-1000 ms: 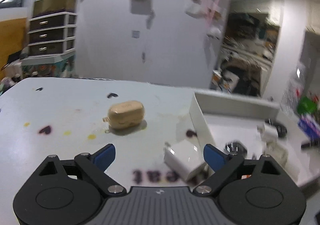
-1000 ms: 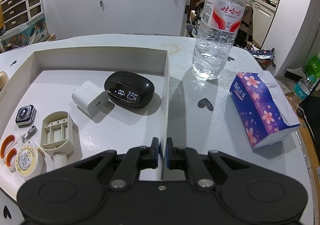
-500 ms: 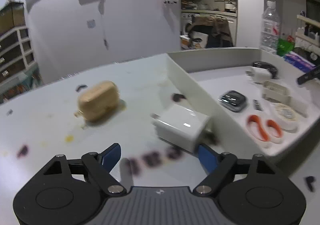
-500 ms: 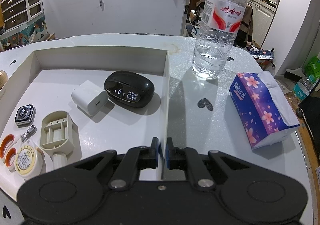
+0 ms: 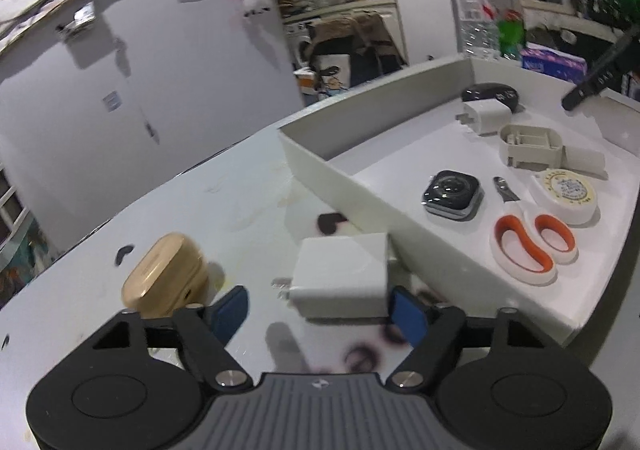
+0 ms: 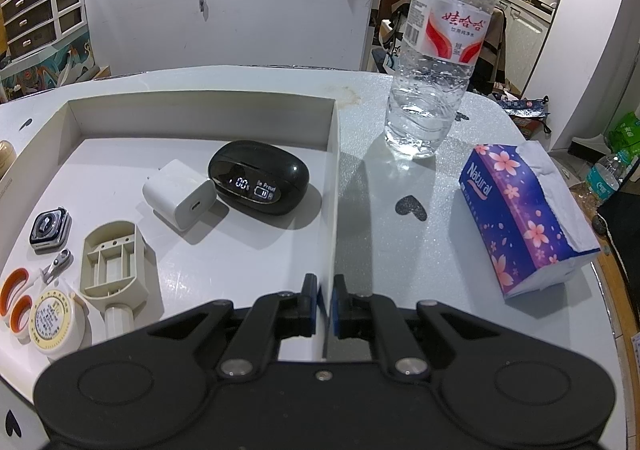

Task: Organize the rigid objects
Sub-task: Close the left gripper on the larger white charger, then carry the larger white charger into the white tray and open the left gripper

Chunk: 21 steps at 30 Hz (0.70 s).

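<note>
In the left wrist view my left gripper (image 5: 318, 310) is open, its blue pads on either side of a white charger plug (image 5: 340, 276) that lies on the table beside the white tray (image 5: 352, 190). A gold earbud case (image 5: 166, 276) lies just left of it. My right gripper (image 6: 325, 300) is shut on the tray's right wall (image 6: 334, 186). The tray holds a black earbud case (image 6: 258, 182), a second white charger (image 6: 178, 200), a smartwatch body (image 6: 50, 228), a beige plastic part (image 6: 110, 260), a tape measure (image 6: 50, 320) and orange-handled scissors (image 5: 528, 240).
A water bottle (image 6: 436, 46) and a purple tissue pack (image 6: 524, 214) stand on the table right of the tray. Dark heart-shaped marks (image 6: 410, 206) dot the white table. A drawer unit (image 6: 40, 16) stands against the far wall at left.
My left gripper has swung right and moved in on the white charger plug, which now lies between its pads. The right gripper has stayed shut on the tray wall.
</note>
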Each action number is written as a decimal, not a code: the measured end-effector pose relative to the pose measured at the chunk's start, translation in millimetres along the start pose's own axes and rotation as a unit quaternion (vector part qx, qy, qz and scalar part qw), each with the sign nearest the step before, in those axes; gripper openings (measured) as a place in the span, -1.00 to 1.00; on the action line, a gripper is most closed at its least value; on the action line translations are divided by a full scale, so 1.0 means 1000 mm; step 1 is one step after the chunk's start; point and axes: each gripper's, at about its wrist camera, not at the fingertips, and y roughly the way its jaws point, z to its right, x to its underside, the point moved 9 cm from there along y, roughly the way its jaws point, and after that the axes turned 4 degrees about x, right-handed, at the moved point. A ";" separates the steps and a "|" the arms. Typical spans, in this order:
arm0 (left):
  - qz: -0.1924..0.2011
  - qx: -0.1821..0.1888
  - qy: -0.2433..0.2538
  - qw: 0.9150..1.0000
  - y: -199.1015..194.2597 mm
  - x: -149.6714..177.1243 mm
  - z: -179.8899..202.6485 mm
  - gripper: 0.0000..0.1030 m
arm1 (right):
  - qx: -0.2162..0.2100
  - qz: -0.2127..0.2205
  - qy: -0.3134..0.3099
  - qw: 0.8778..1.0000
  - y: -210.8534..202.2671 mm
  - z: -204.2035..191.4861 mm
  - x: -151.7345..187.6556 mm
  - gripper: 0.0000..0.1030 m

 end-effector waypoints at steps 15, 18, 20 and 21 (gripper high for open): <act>0.021 0.022 -0.091 0.995 0.003 0.004 -0.008 0.01 | 0.000 0.000 0.000 1.000 0.000 0.000 0.000 -0.85; 0.017 -0.004 -0.111 0.994 -0.002 0.009 -0.013 0.01 | 0.001 0.000 -0.001 1.000 0.000 0.000 0.000 -0.85; 0.012 -0.027 -0.129 0.991 -0.005 0.013 -0.018 0.01 | 0.001 0.000 -0.001 1.000 0.000 0.001 0.000 -0.85; 0.010 -0.038 -0.139 0.990 -0.007 0.015 -0.021 0.01 | 0.001 0.000 -0.001 1.000 0.000 0.000 0.000 -0.85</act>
